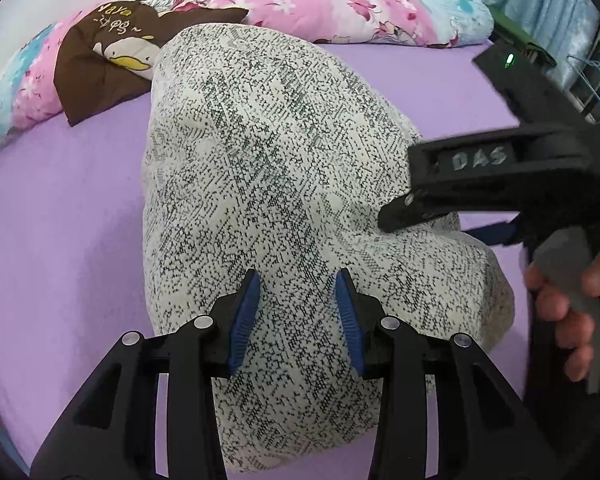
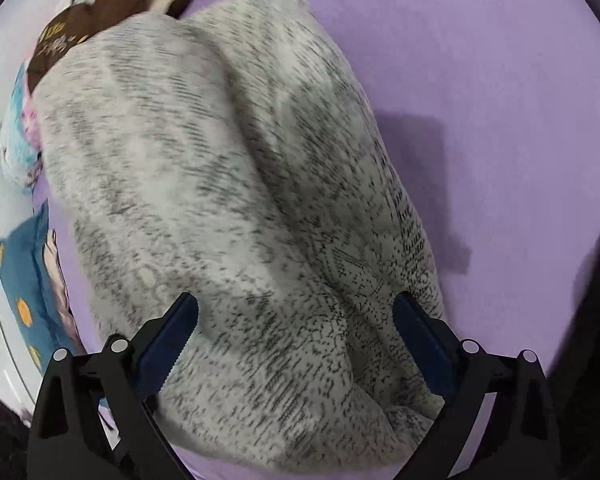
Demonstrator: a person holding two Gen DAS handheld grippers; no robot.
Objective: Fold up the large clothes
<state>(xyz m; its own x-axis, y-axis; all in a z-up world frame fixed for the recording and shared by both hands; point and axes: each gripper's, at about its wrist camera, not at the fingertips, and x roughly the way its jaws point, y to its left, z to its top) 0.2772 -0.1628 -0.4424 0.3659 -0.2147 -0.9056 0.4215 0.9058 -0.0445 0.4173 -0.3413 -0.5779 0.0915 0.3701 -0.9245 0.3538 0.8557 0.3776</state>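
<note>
Bright, even, soft lighting in both views. Sharp on the left wrist, speckled garment crisp. Heavily motion-blurred on the right wrist, knit pattern smeared. Dark shadow on the purple sheet beside the cloth's right edge. Strong fisheye bending and black vignette at corners.

Speckled knit garment, coarse cloth; purple bed sheet, smooth matt fabric; left hand-held gripper, matt black plastic.
</note>
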